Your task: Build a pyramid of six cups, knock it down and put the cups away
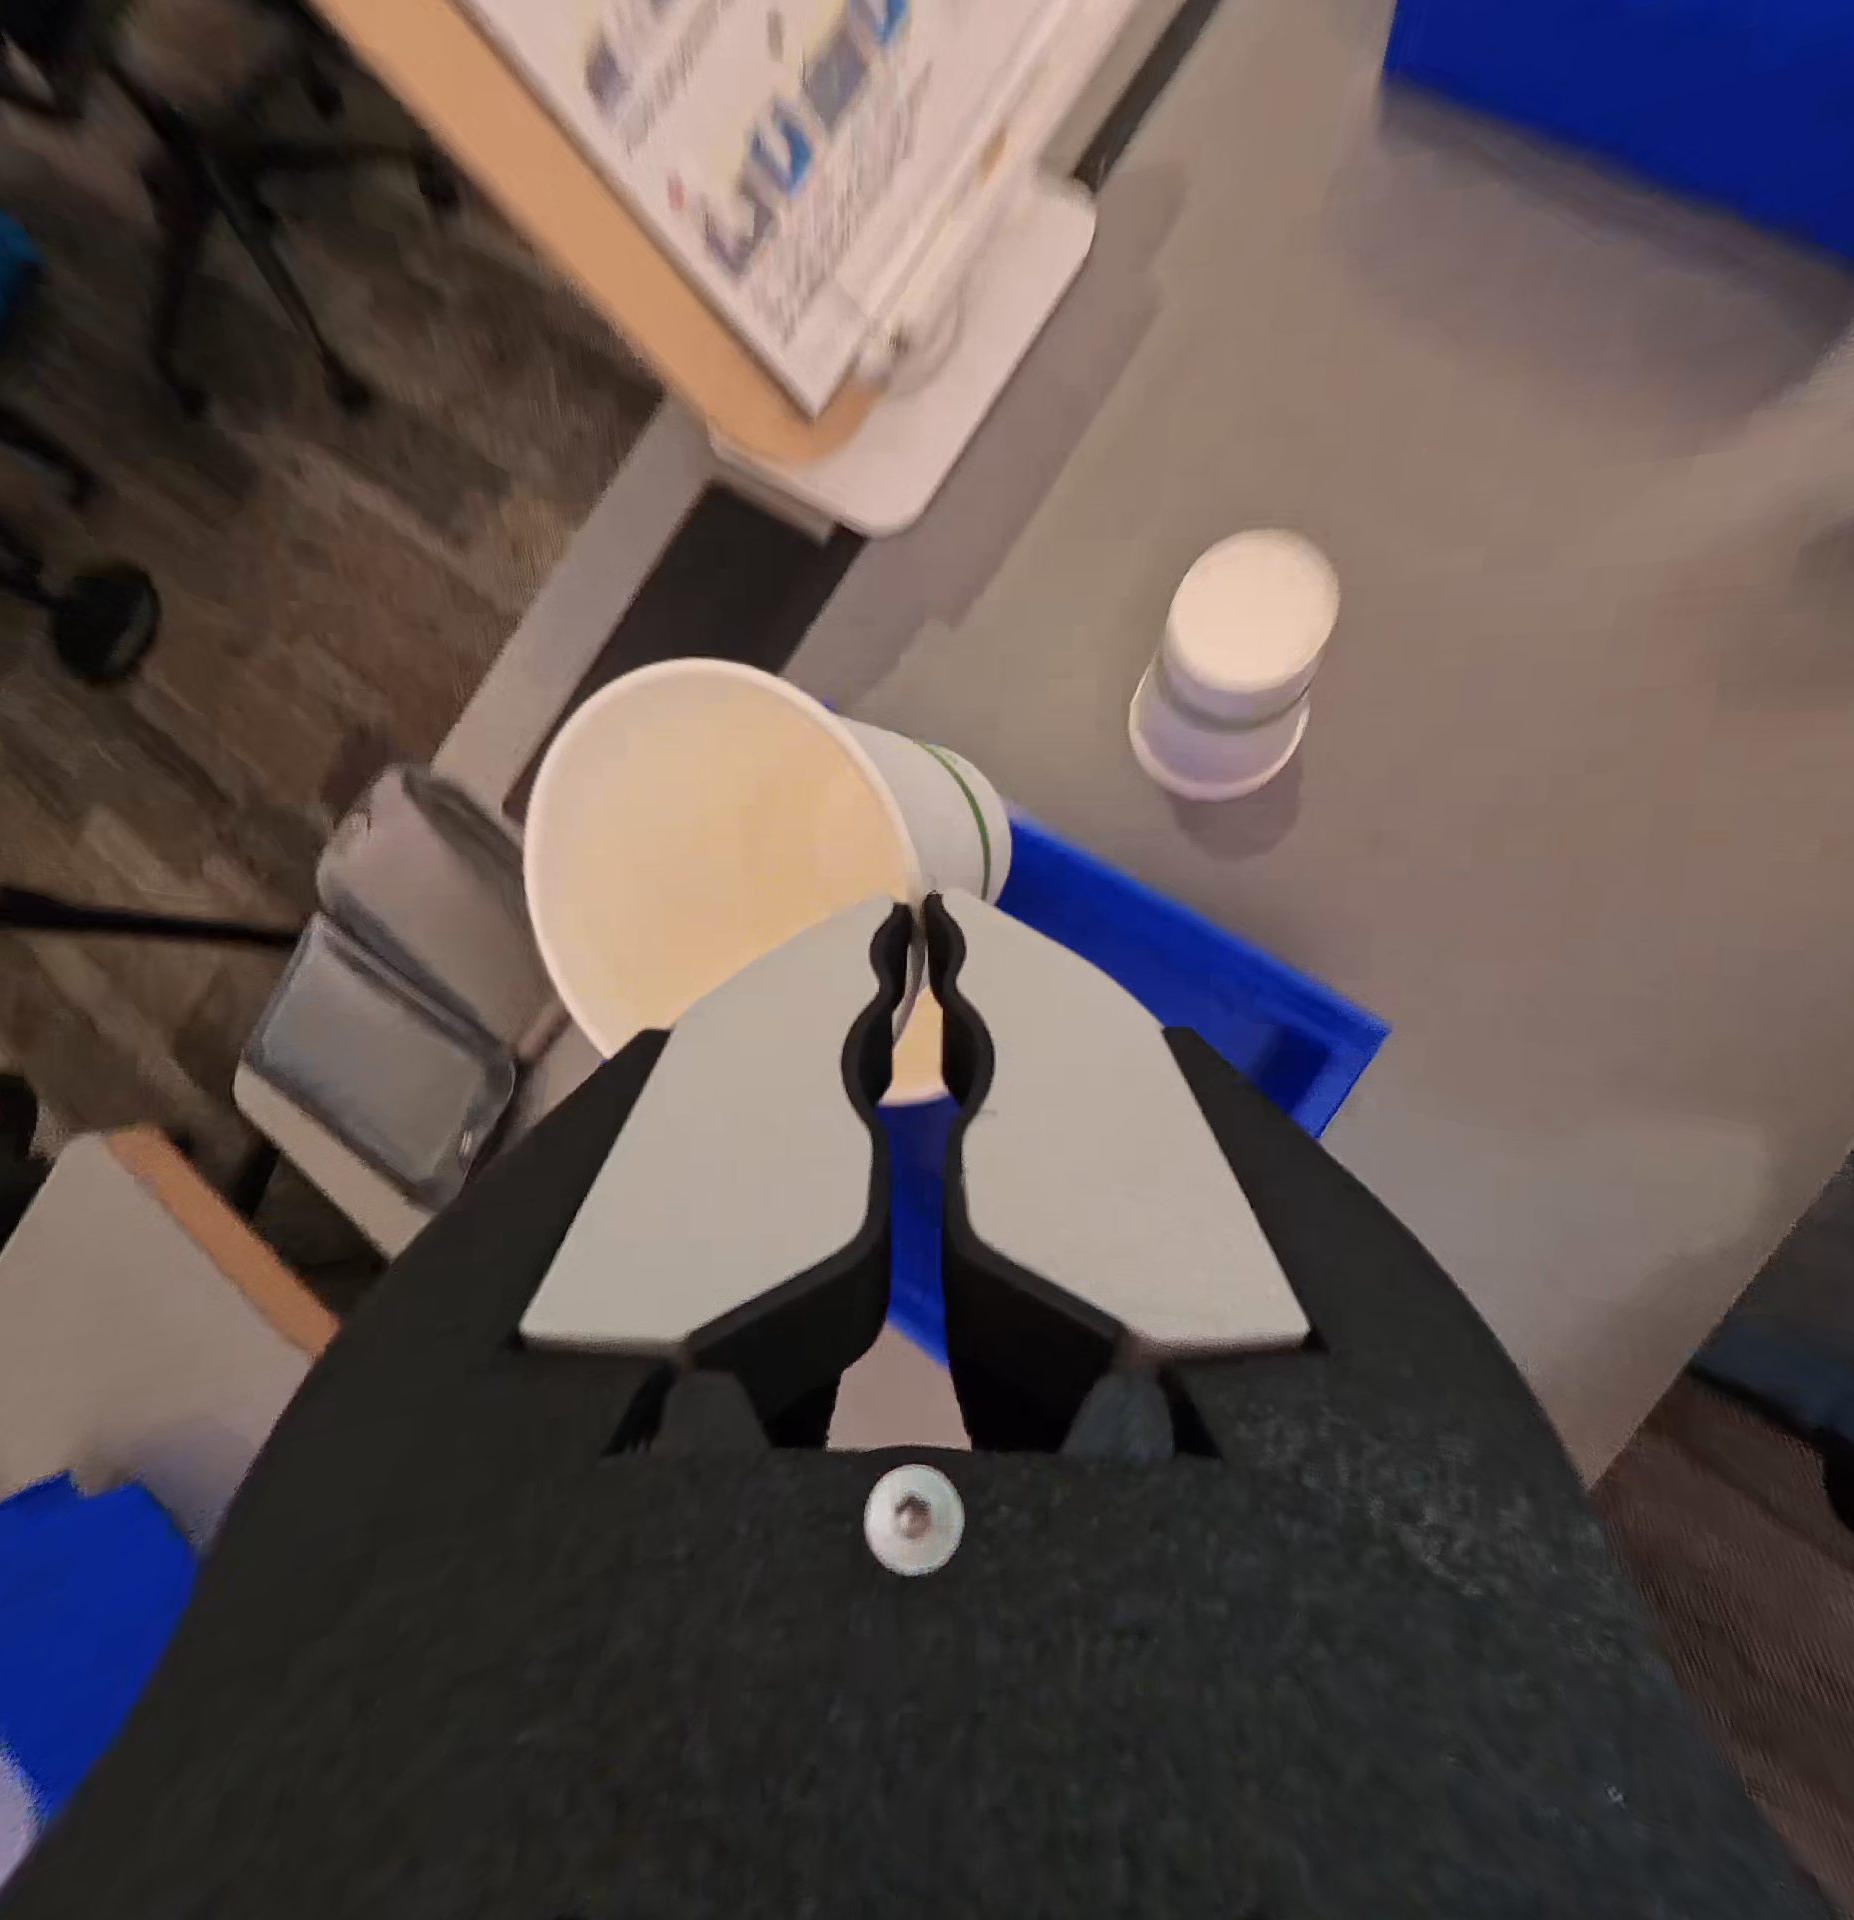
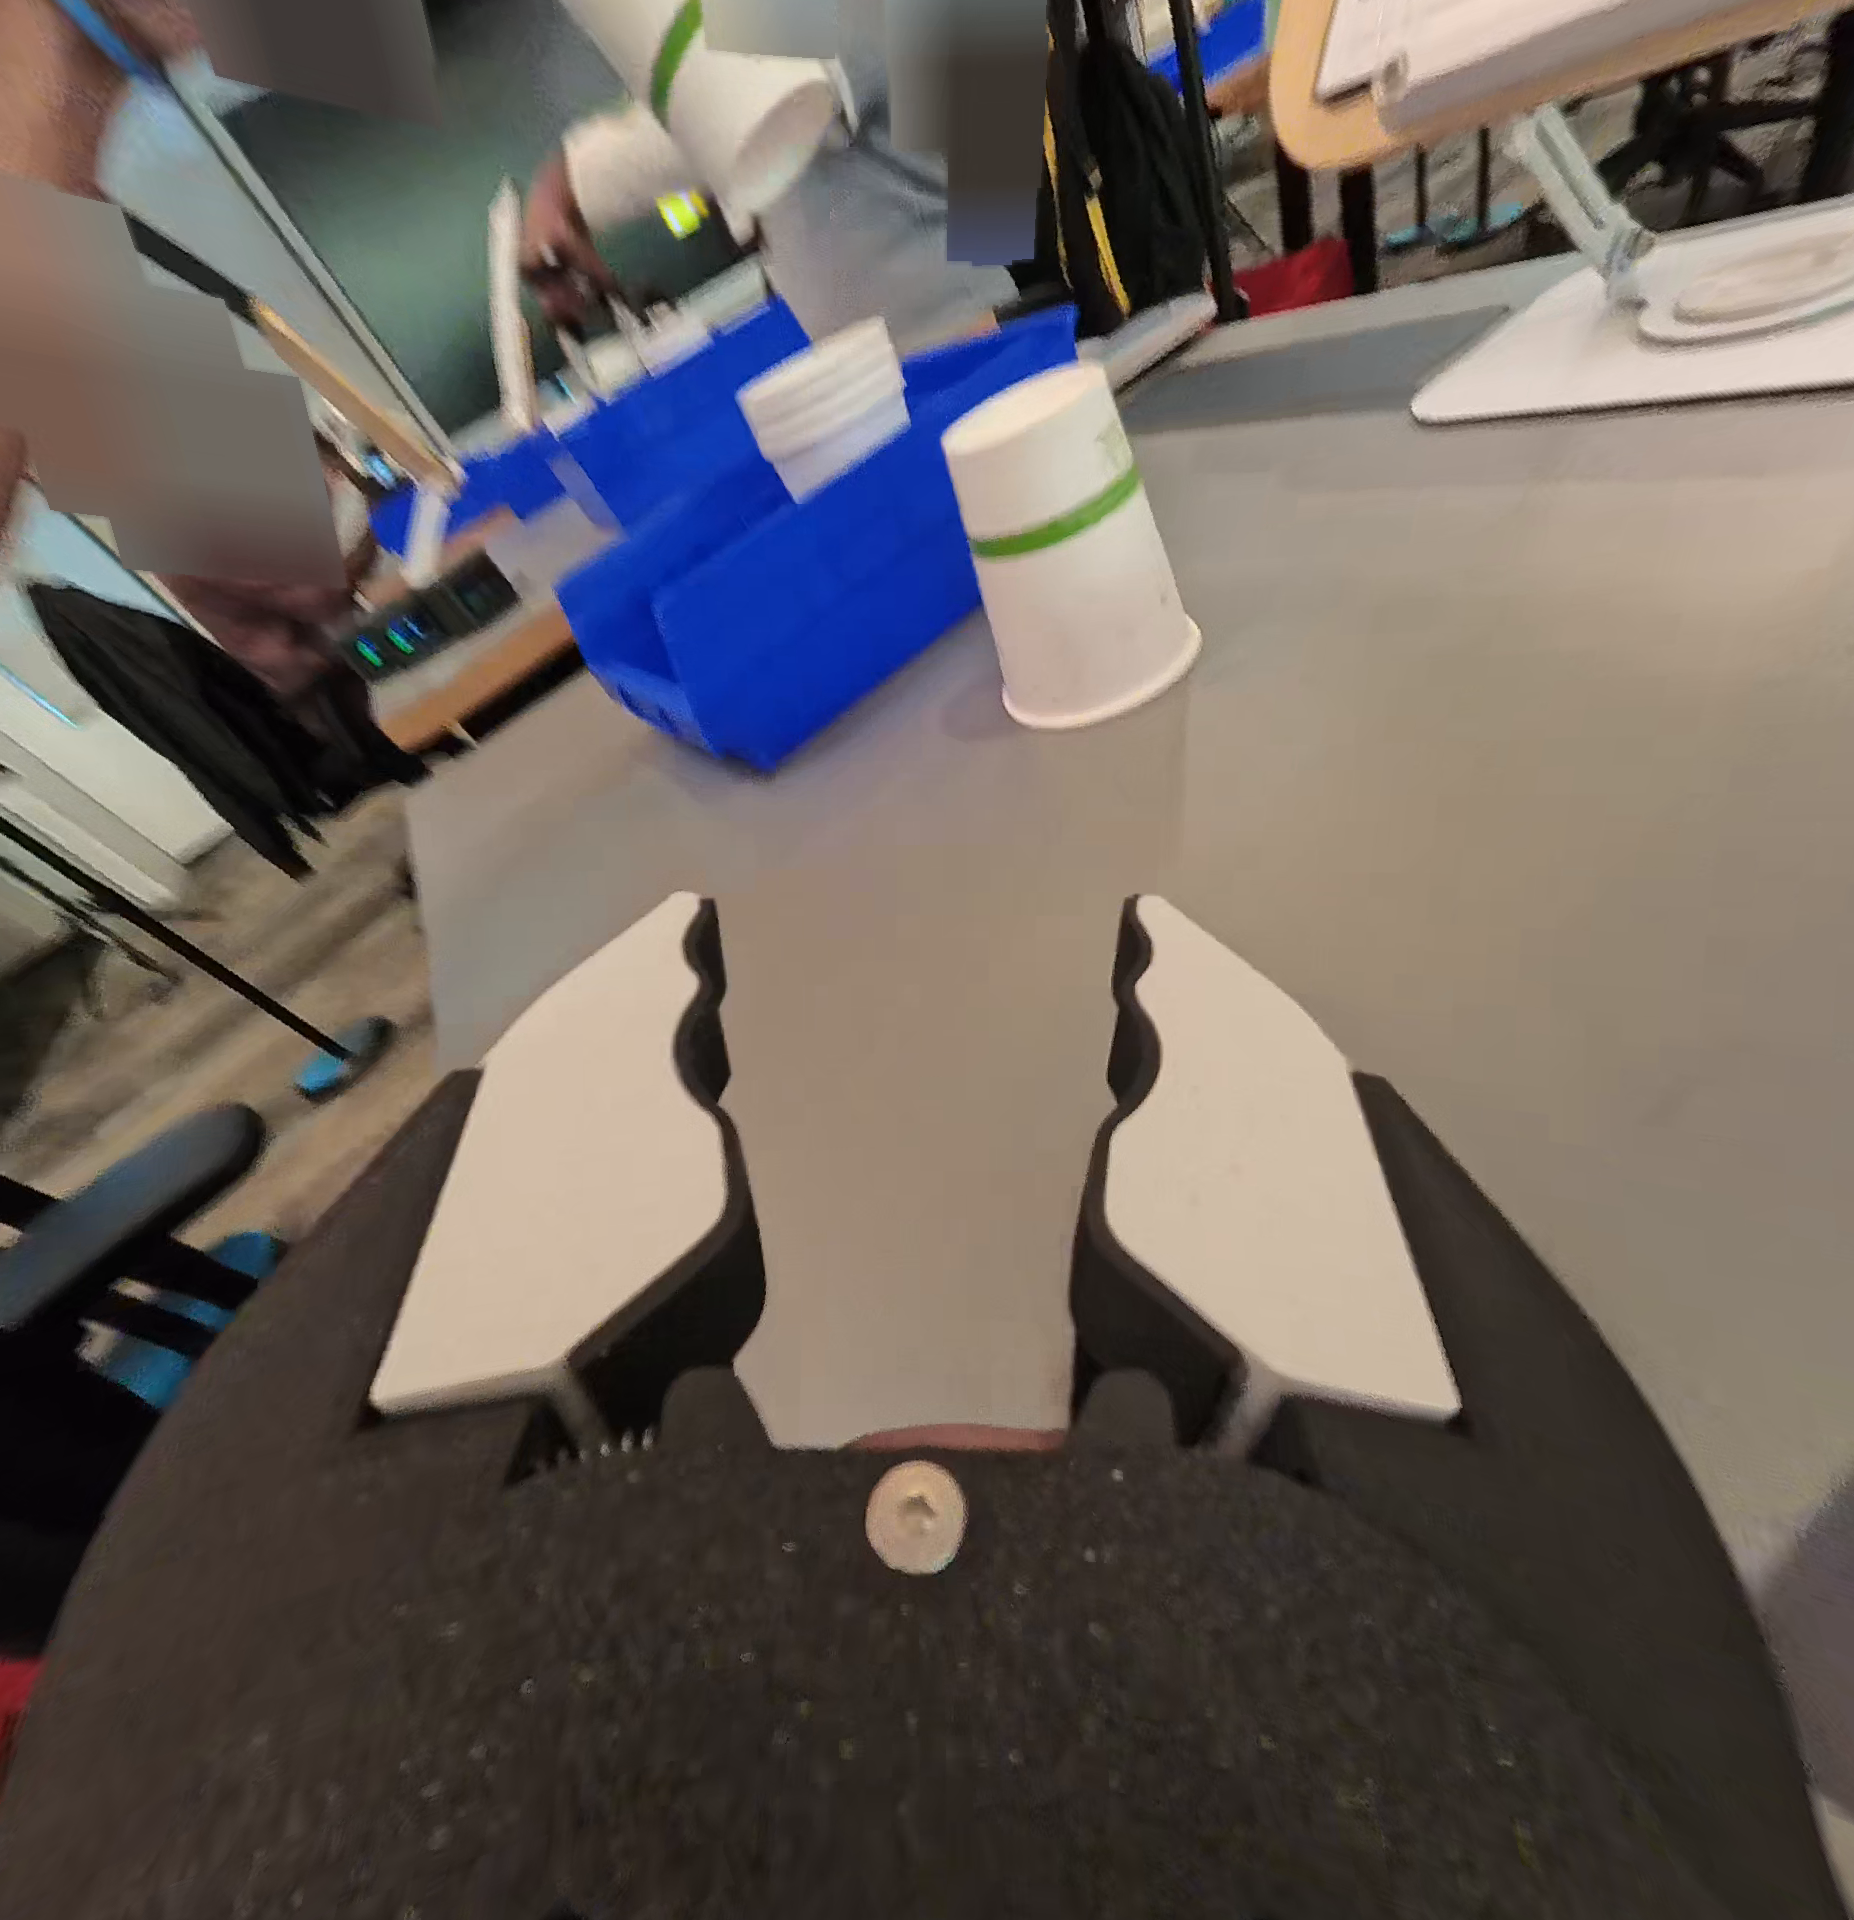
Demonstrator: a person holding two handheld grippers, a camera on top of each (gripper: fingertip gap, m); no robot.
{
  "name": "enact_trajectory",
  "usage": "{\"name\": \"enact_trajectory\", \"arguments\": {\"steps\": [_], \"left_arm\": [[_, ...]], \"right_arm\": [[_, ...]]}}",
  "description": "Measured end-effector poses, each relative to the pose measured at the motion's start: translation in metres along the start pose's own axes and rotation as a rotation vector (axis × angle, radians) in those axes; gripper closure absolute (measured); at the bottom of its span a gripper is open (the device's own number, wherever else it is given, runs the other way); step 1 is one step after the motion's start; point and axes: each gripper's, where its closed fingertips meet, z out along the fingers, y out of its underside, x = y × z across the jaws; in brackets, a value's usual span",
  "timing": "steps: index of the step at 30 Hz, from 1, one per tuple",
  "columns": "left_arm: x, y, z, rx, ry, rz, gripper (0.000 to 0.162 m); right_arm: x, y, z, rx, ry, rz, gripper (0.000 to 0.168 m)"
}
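My left gripper [image 1: 918, 914] is shut on the rim of a white paper cup with a green stripe [image 1: 715, 842]. It holds the cup in the air on its side, mouth toward the camera, over the blue bin [image 1: 1214, 997]. The held cup also shows high up in the right wrist view [image 2: 736, 104]. Another cup [image 1: 1235, 665] stands upside down on the grey table [image 1: 1474, 935], beside the bin [image 2: 798, 623] in the right wrist view [image 2: 1079, 561]. A stack of upside-down cups [image 2: 829, 416] sits in the bin. My right gripper [image 2: 918, 925] is open and empty above the table [image 2: 1422, 831].
A white monitor-stand base [image 2: 1681, 343] lies at the table's far right corner. Another blue bin [image 1: 1681, 104] sits at the far side. Chairs and floor lie past the table's left edge [image 2: 414, 831]. A person stands behind the bin.
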Motion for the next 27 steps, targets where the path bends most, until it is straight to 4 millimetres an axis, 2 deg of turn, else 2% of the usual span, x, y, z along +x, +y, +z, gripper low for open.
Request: {"name": "enact_trajectory", "arguments": {"steps": [3, 5, 8, 11, 14, 17, 20, 22, 23, 27], "left_arm": [[0.026, -0.038, -0.015, 0.177, 0.037, -0.002, 0.160], [0.052, -0.061, -0.016, 0.265, 0.078, 0.014, 0.159], [0.094, -0.088, -0.009, 0.356, 0.139, 0.049, 0.160], [0.137, -0.112, 0.005, 0.443, 0.221, 0.067, 0.159], [0.180, -0.131, 0.021, 0.529, 0.343, 0.061, 0.160], [0.213, -0.142, 0.041, 0.558, 0.427, 0.060, 0.160], [0.236, -0.147, 0.054, 0.585, 0.494, 0.039, 0.160], [0.247, -0.147, 0.059, 0.611, 0.545, 0.017, 0.160], [0.250, -0.146, 0.062, 0.617, 0.564, 0.004, 0.160], [0.256, -0.135, 0.069, 0.644, 0.621, -0.054, 0.159]], "right_arm": [[-0.008, -0.024, 0.021, 0.104, -0.092, 0.074, 0.090], [-0.014, -0.046, 0.037, 0.189, -0.154, 0.124, 0.082], [-0.019, -0.080, 0.056, 0.283, -0.235, 0.210, 0.079], [-0.025, -0.111, 0.064, 0.367, -0.316, 0.257, 0.076], [-0.028, -0.128, 0.071, 0.387, -0.347, 0.252, 0.071], [-0.031, -0.142, 0.067, 0.441, -0.401, 0.280, 0.068], [-0.029, -0.154, 0.052, 0.533, -0.430, 0.303, 0.072], [-0.025, -0.151, 0.048, 0.522, -0.428, 0.295, 0.078], [-0.026, -0.149, 0.046, 0.511, -0.436, 0.279, 0.088], [-0.021, -0.140, 0.044, 0.439, -0.394, 0.226, 0.088]]}}
